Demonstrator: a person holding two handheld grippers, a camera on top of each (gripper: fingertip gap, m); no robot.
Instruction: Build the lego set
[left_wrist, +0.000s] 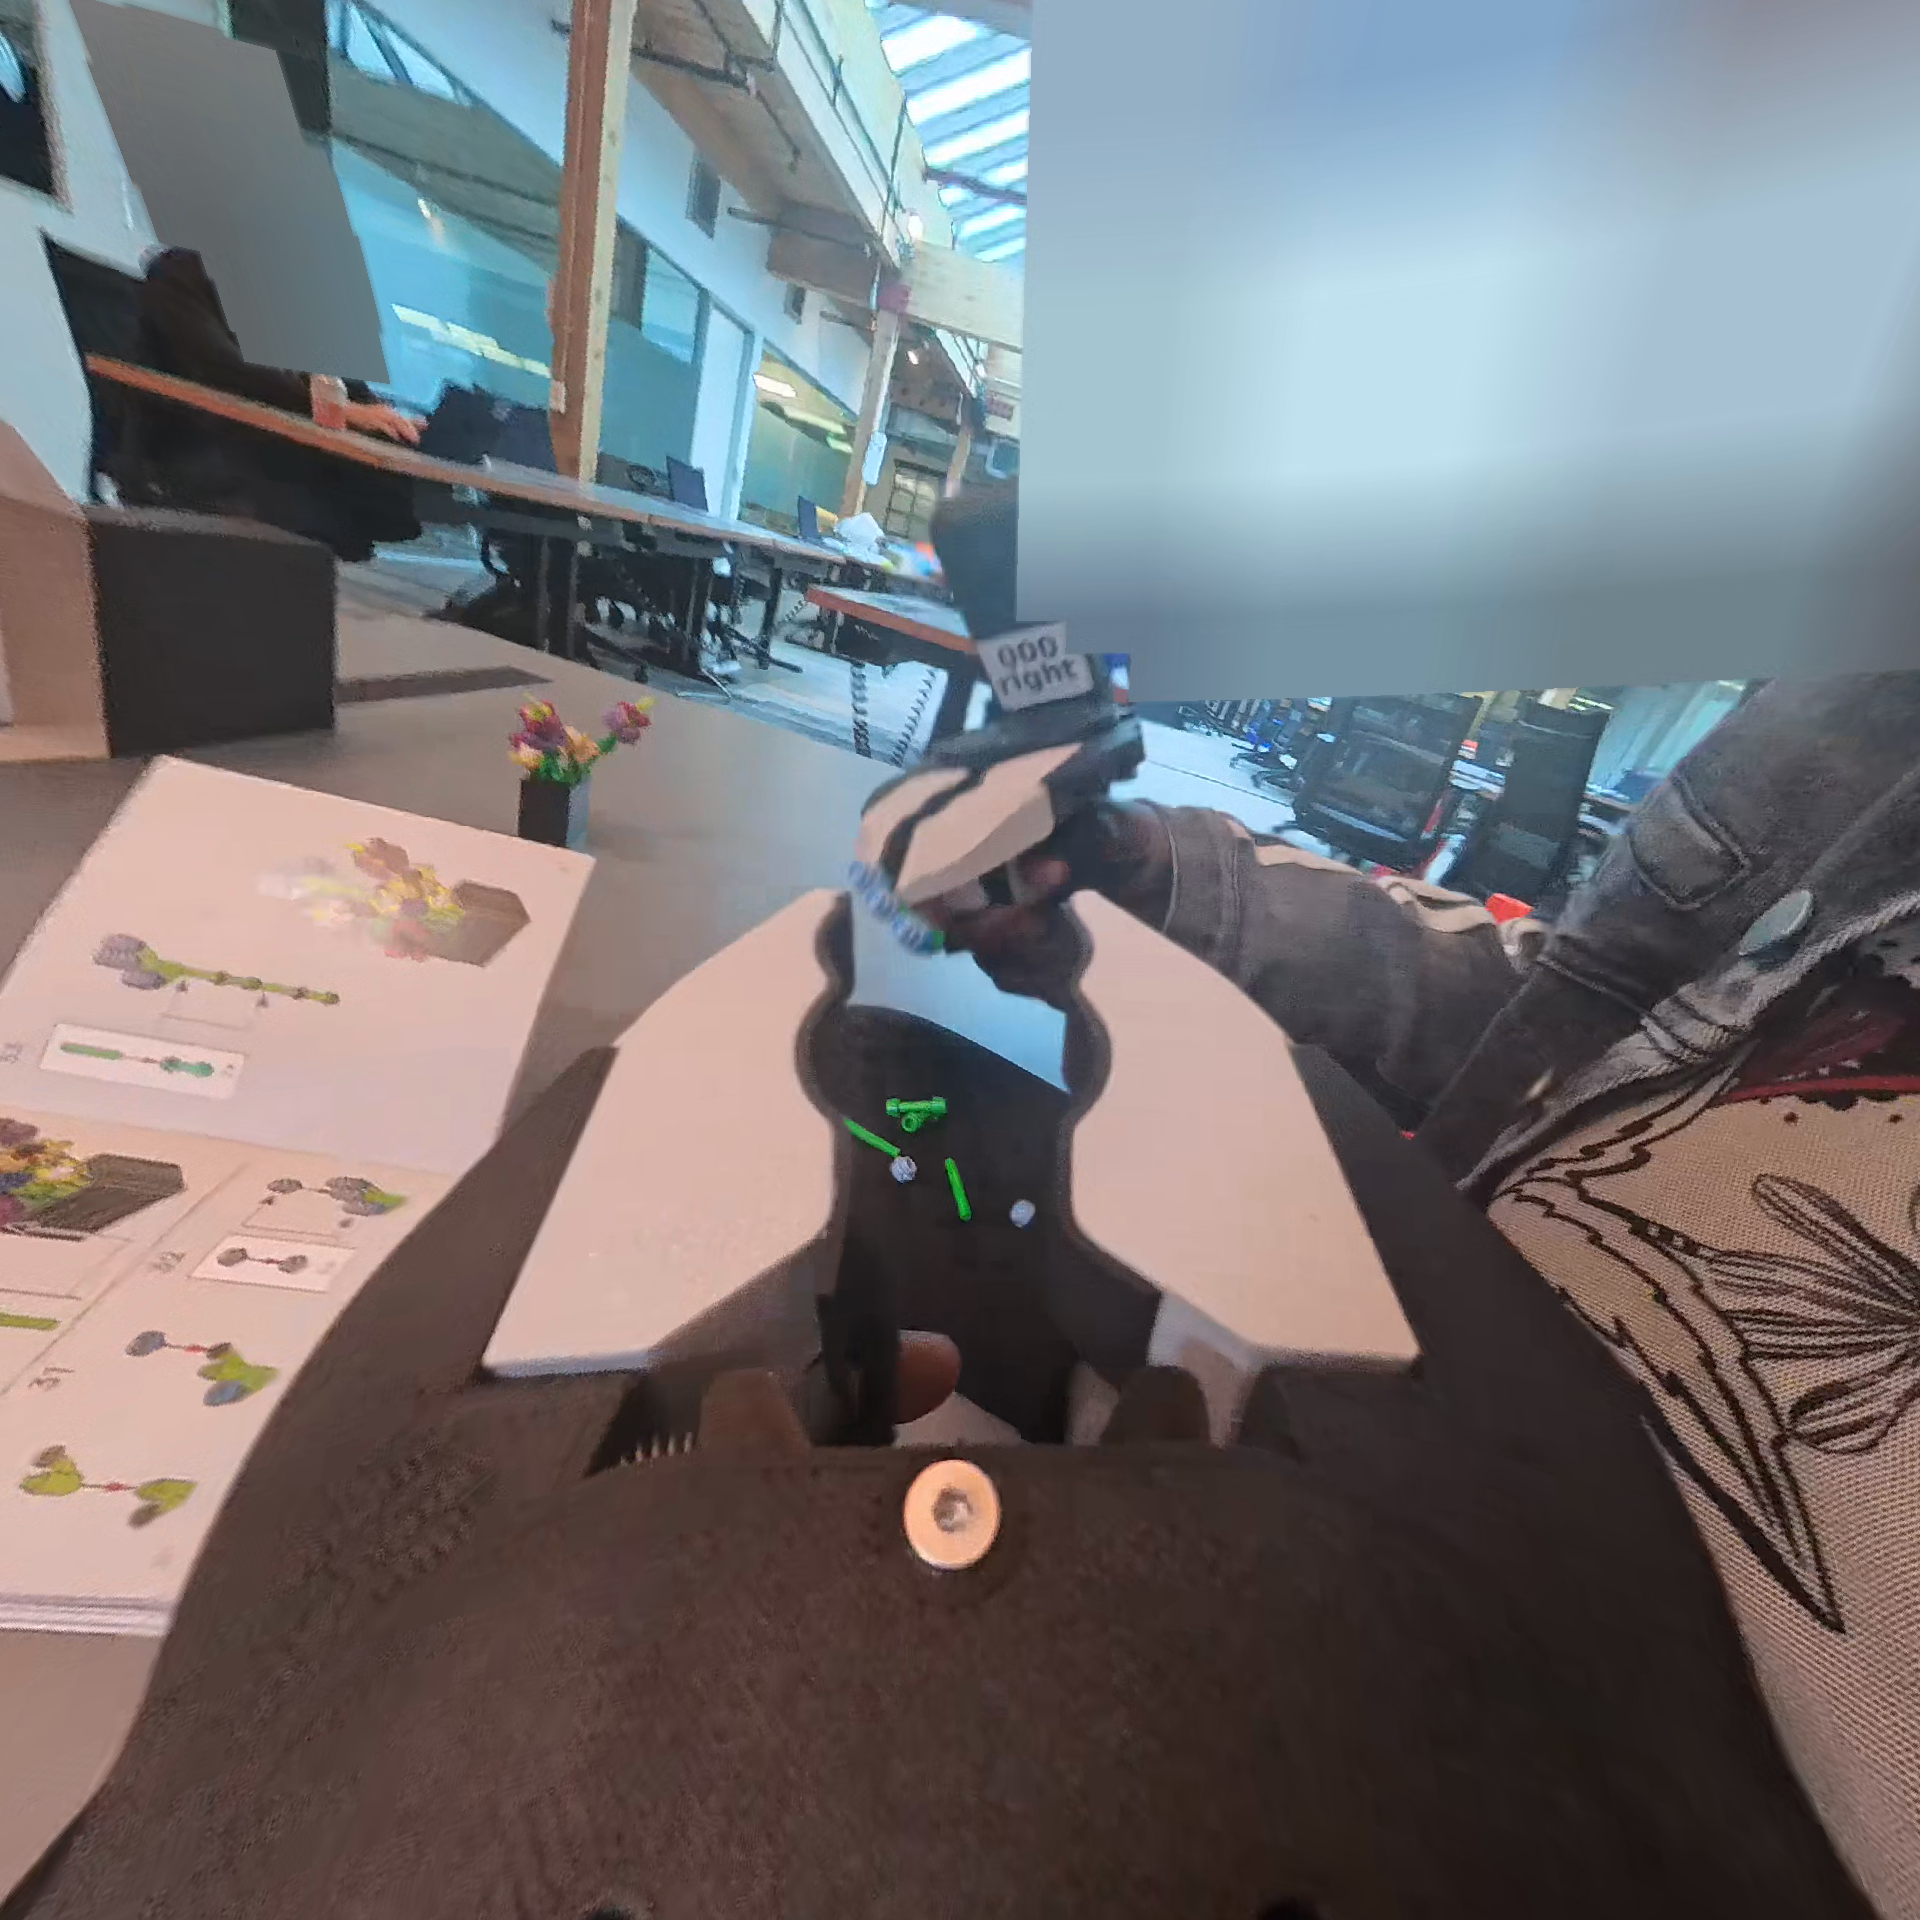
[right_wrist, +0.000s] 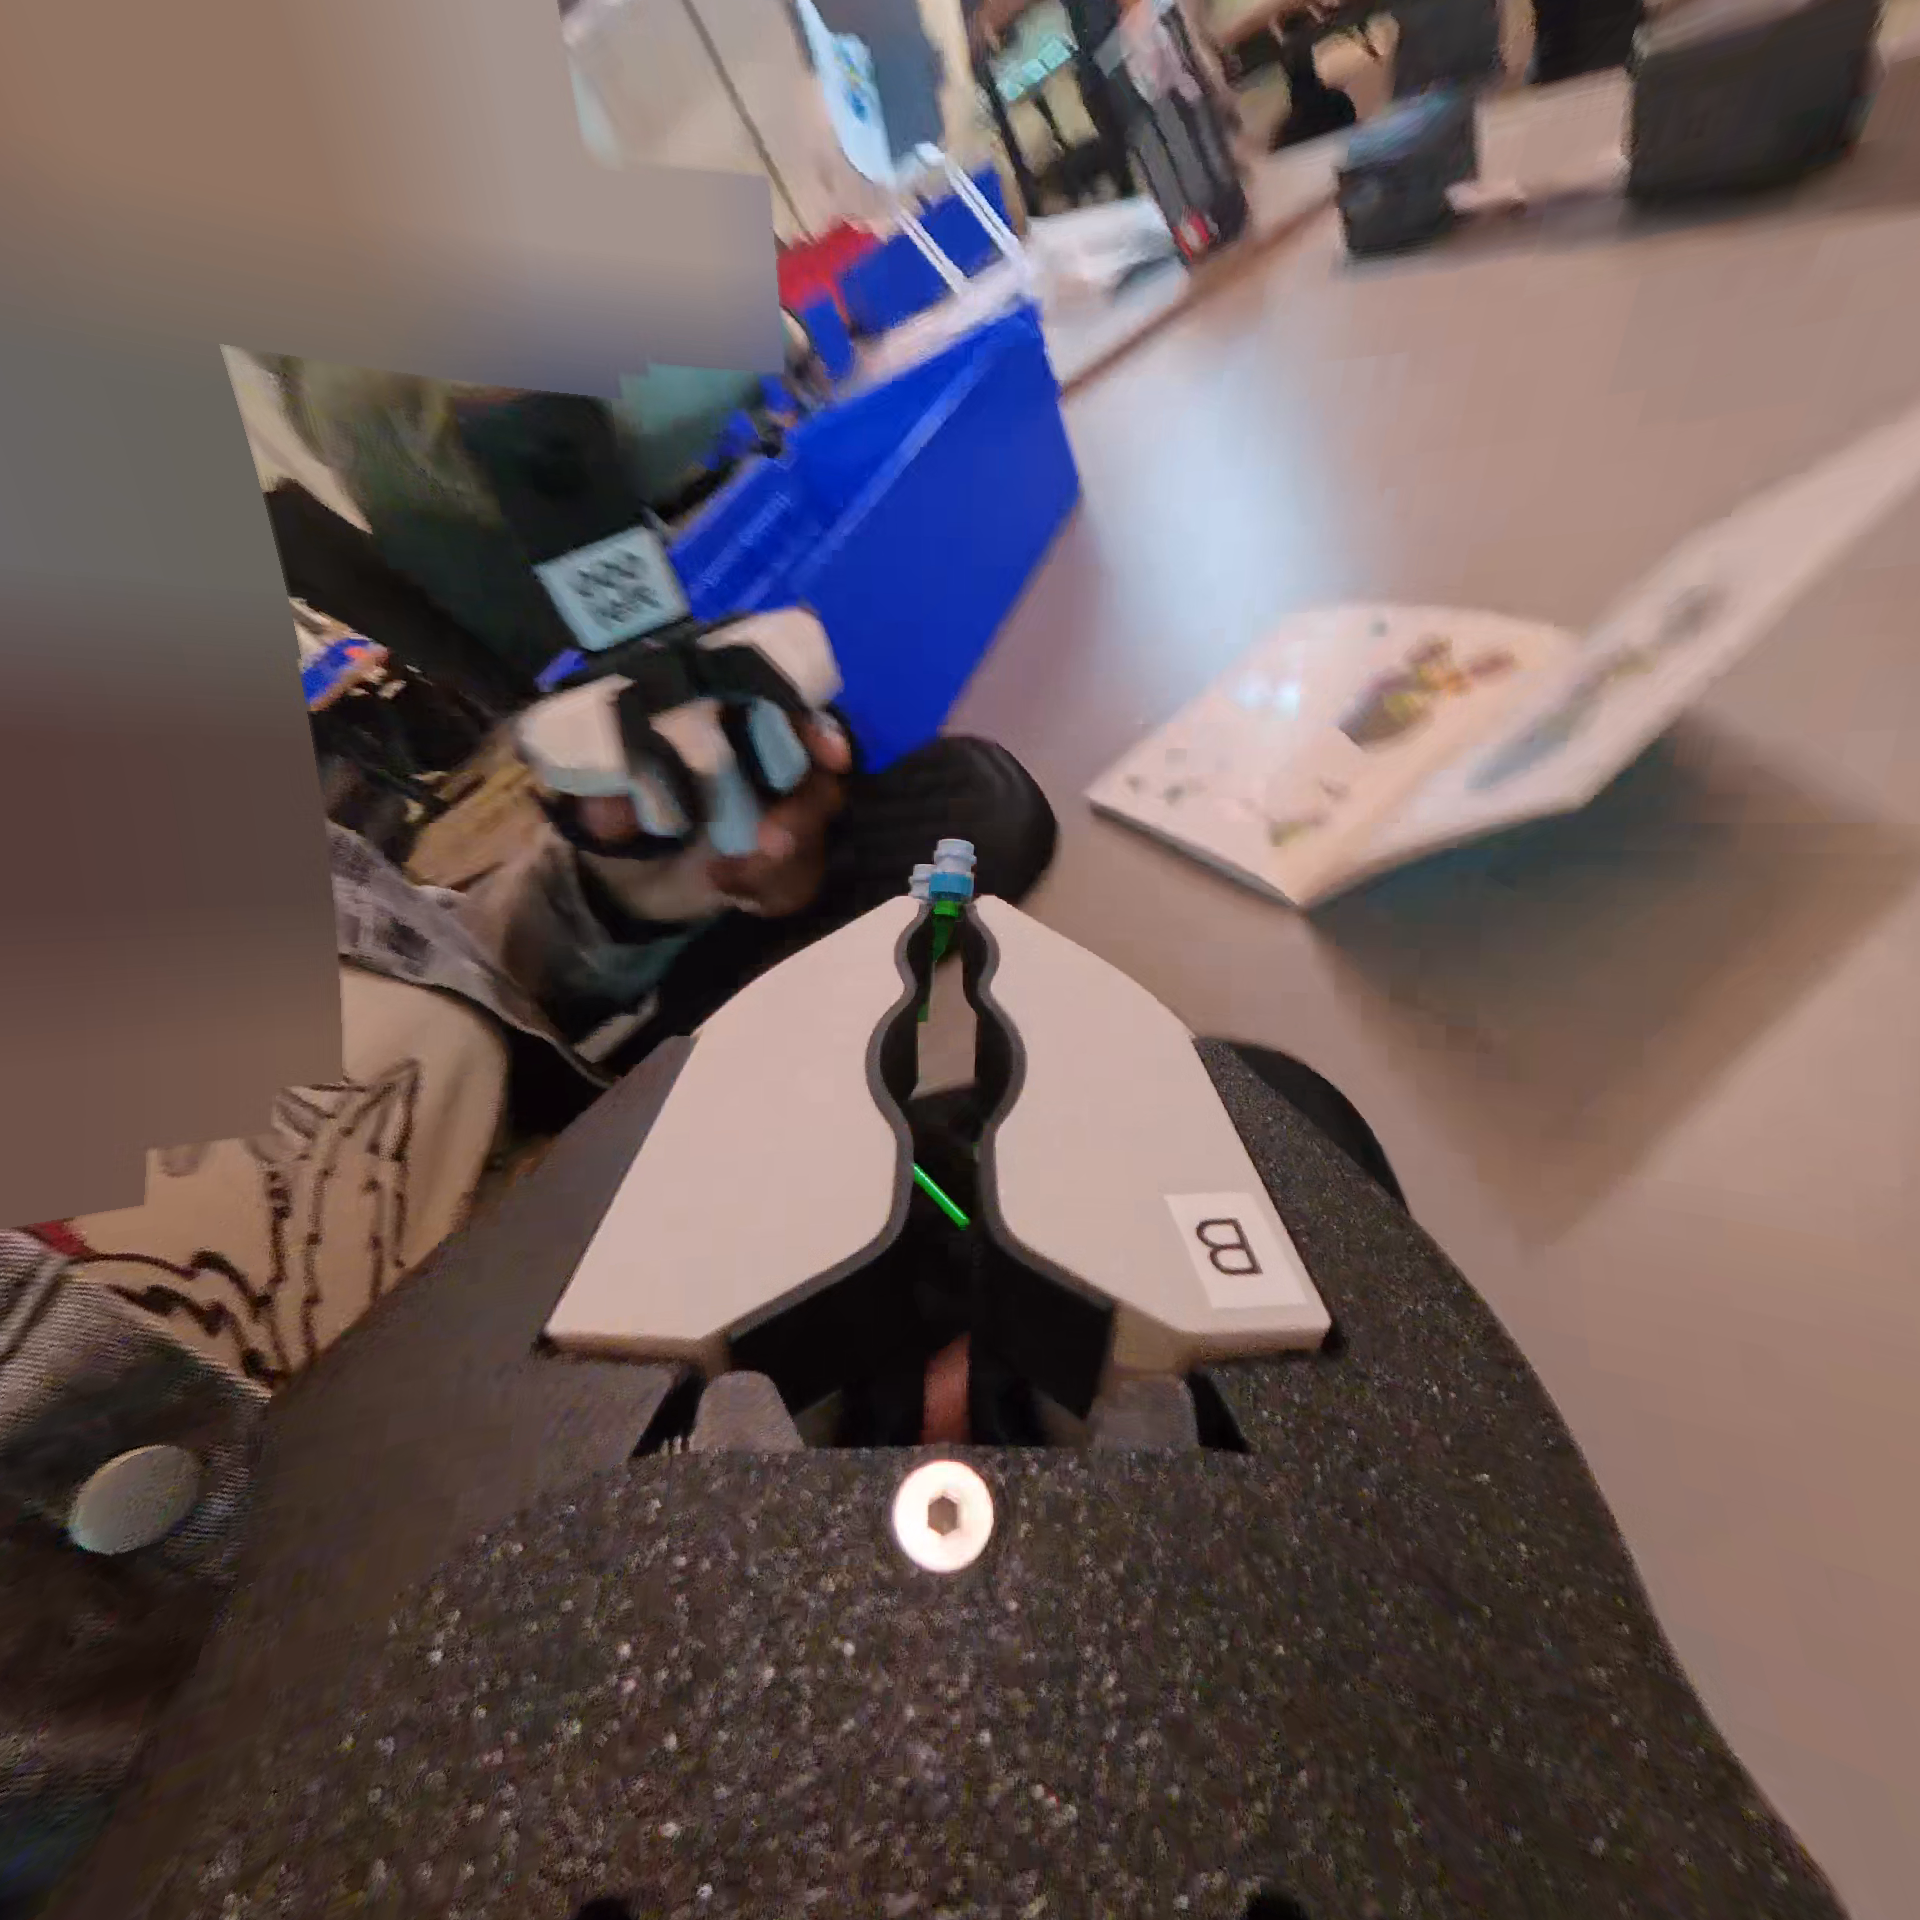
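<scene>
Right hand-held gripper (right_wrist: 943, 914) pinches blue-topped green stem (right_wrist: 948, 891) — left hand-held gripper (left_wrist: 961, 925) empty

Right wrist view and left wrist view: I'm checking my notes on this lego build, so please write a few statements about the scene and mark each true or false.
1. The right gripper is shut on a small lego stem with a blue top. True.
2. The left gripper grips a green piece. False: its jaws stand apart and hold nothing.
3. Loose green pieces lie on a dark surface below the left gripper. True.
4. The instruction booklet is closed. False: it lies open on the table.
5. A finished flower model stands beyond the booklet. True.
</scene>
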